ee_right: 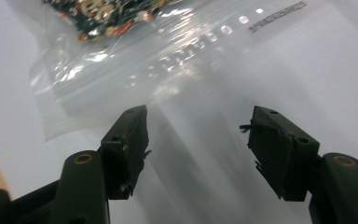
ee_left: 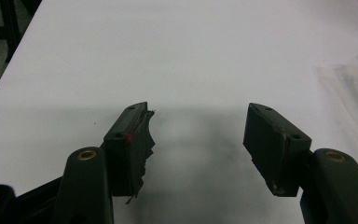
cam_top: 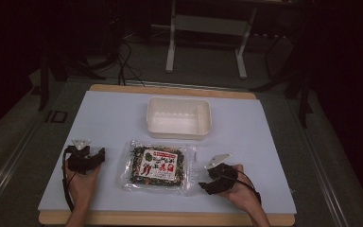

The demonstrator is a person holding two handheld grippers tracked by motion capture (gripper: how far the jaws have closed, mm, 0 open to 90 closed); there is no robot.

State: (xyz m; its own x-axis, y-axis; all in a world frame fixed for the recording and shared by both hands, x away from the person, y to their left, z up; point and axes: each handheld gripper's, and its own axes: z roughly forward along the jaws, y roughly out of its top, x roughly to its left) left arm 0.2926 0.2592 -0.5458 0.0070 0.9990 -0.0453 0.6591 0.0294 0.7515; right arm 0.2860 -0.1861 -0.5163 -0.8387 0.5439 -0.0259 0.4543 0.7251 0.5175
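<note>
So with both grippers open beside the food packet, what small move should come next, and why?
Probably ease the right gripper forward so its fingers straddle the clear edge of the packet and close on it. Its fingers stand apart just short of that edge, nothing between them, and the white tub sits empty behind, while the left gripper faces bare table.

High view overhead; gripper views close, low over the table [cam_top: 246, 142], sharing the packet [cam_top: 155, 166] edge
</note>
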